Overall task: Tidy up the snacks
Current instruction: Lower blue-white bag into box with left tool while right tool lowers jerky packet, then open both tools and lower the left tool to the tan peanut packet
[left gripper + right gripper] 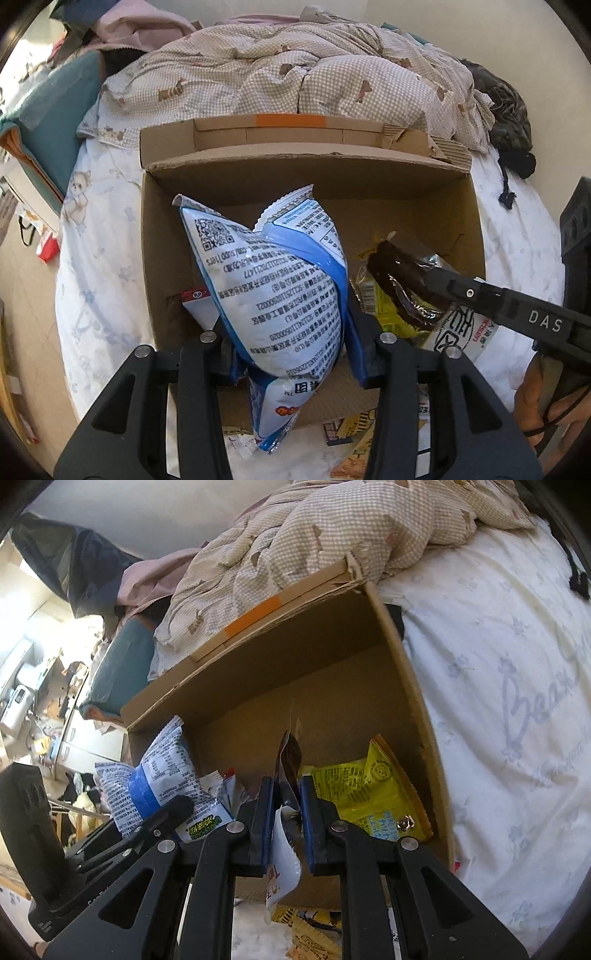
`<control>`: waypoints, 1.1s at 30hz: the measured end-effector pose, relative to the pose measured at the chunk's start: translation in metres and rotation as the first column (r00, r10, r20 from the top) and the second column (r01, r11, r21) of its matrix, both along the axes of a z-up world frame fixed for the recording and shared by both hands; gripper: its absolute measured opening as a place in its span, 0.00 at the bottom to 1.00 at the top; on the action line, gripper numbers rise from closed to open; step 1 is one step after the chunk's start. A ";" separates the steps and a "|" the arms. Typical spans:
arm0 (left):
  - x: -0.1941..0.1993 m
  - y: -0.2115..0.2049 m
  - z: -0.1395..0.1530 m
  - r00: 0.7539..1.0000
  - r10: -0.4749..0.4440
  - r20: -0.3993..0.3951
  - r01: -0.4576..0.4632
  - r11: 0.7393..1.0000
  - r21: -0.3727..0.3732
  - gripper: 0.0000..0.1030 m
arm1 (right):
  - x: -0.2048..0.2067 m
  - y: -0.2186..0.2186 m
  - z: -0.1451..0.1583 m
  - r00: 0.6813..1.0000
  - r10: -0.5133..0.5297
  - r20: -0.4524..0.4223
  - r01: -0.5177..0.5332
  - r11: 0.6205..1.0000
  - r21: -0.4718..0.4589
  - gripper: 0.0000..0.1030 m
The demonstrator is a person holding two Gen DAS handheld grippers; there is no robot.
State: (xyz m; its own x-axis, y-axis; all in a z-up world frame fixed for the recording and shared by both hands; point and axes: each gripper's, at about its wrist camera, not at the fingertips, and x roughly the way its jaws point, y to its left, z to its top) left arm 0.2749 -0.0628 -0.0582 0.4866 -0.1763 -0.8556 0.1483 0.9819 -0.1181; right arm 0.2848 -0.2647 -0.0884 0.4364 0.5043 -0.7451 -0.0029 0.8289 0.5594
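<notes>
Cardboard box loading: both grippers carry snack bags over the open box.
Left wrist view: left gripper (291,347) is clamped on the blue-white bag (273,280) above the cardboard box (314,162). Right wrist view: right gripper (287,823) pinches the brown-white packet (286,853) beside the yellow packet (362,794) lying inside. Next move likely requires lowering, then releasing.
</notes>
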 end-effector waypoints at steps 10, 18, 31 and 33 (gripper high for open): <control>-0.004 0.004 0.006 0.999 0.020 0.031 -0.020 1.000 0.008 0.85 | 0.001 -0.004 0.004 0.999 -0.031 0.019 0.032 0.999 -0.032 0.27; -0.009 0.007 0.008 0.999 0.029 0.036 -0.029 1.000 0.001 0.85 | -0.001 -0.005 0.009 0.999 -0.031 0.042 0.033 0.999 -0.036 0.47; -0.040 0.032 0.039 0.986 0.084 0.147 -0.078 0.996 -0.045 0.94 | -0.027 -0.004 0.036 0.989 -0.035 0.146 0.053 0.991 -0.123 0.90; -0.050 0.035 0.040 0.985 0.091 0.146 -0.084 0.995 -0.052 0.95 | -0.034 -0.005 0.039 0.988 -0.036 0.147 0.054 0.991 -0.122 0.90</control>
